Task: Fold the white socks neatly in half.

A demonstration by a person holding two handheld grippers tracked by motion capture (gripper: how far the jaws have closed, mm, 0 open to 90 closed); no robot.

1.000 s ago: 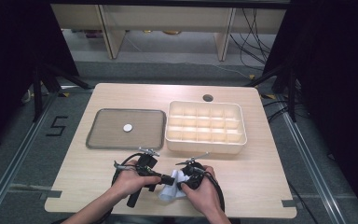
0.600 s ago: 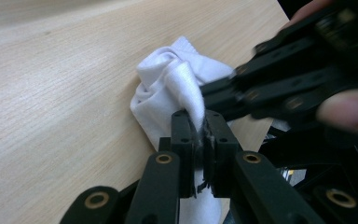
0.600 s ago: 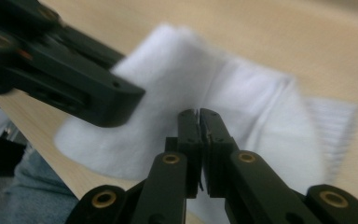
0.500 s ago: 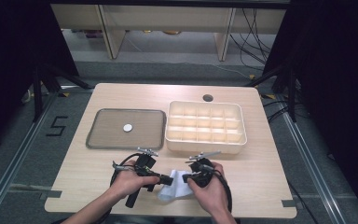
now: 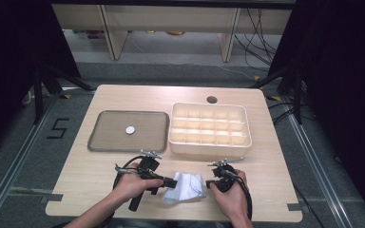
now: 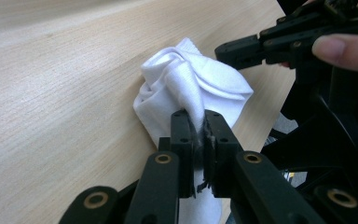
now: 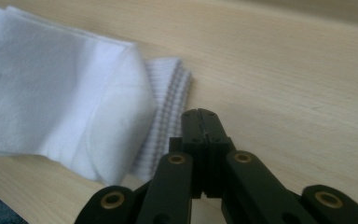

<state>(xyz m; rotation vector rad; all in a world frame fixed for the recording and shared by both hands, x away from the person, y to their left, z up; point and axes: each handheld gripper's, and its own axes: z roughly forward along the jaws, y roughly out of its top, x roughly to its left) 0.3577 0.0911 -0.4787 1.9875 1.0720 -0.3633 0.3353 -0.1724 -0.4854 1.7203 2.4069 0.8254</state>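
I have the white sock (image 5: 185,186) lying bunched on the table (image 5: 123,99), at the near edge, well short of the compartment box (image 5: 210,129) and off the box's near-left corner. My left gripper (image 6: 200,128) is clenched on a pinch of the sock's fabric: in the left gripper view a fold runs up between the two jaws and the cloth puckers toward them. My right gripper (image 7: 204,122) is clamped tight on nothing, its jaws pressed together just beside the sock's ribbed cuff (image 7: 165,109), on the side that lies below the box's near wall. As I judge it, the step is getting a second hold on that cuff so I can fold or roll the sock. To do it well I should keep the left pinch firm and low, so the sock does not drag across the wood. I should open the right jaws before moving in, then slide one jaw under the cuff edge, not push the closed tip at it. The tray (image 5: 108,145) with its small white disc (image 5: 130,129), left of the box, stays out of this.
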